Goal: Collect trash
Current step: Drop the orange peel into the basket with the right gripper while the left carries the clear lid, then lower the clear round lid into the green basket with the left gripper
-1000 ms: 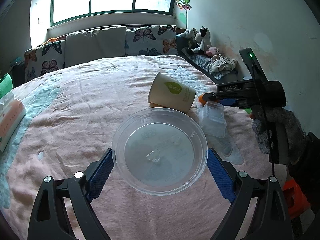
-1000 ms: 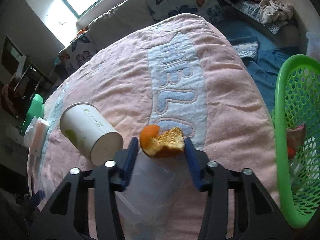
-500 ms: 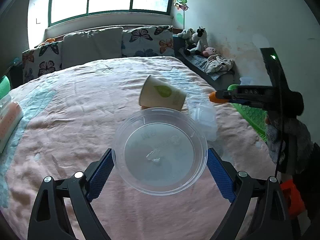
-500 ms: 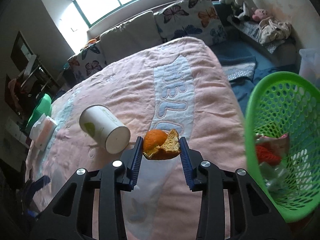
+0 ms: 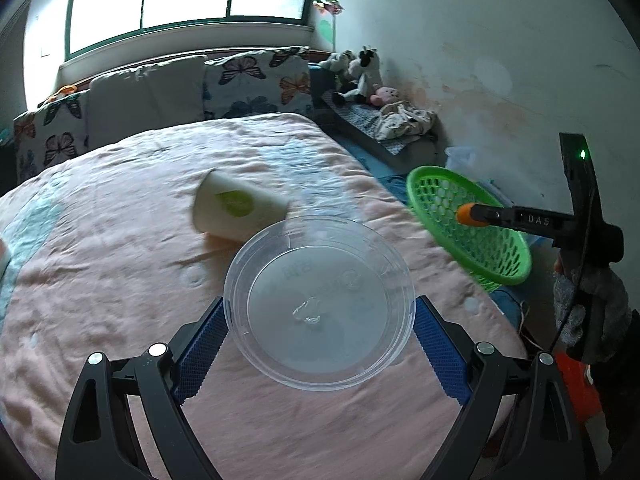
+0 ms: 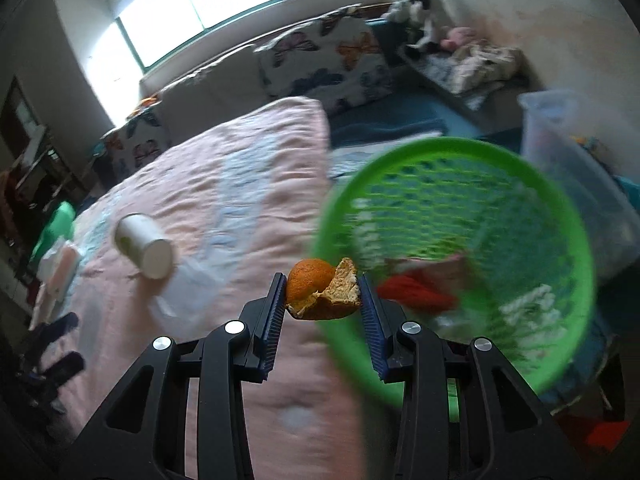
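Note:
My left gripper [image 5: 320,312] is shut on a clear round plastic lid [image 5: 319,302] and holds it above the pink bed cover. My right gripper [image 6: 323,294] is shut on an orange peel [image 6: 320,294] and holds it at the near rim of the green mesh basket [image 6: 472,184], which holds red and white trash. In the left wrist view the right gripper [image 5: 468,214] hovers over the basket [image 5: 472,232]. A white paper cup [image 5: 236,210] lies on its side on the bed; it also shows in the right wrist view [image 6: 144,246].
A clear plastic bag [image 6: 188,284] lies on the bed near the cup. Butterfly pillows [image 5: 256,80] line the bed's far side. Stuffed toys [image 5: 360,76] and clothes sit by the right wall. A translucent bin [image 6: 568,168] stands behind the basket. Tissue packs [image 6: 56,272] lie at the bed's left.
My right gripper has carried the orange peel right, from above the bed to the basket's rim. My left gripper, still holding the lid, has turned right, bringing the basket into view.

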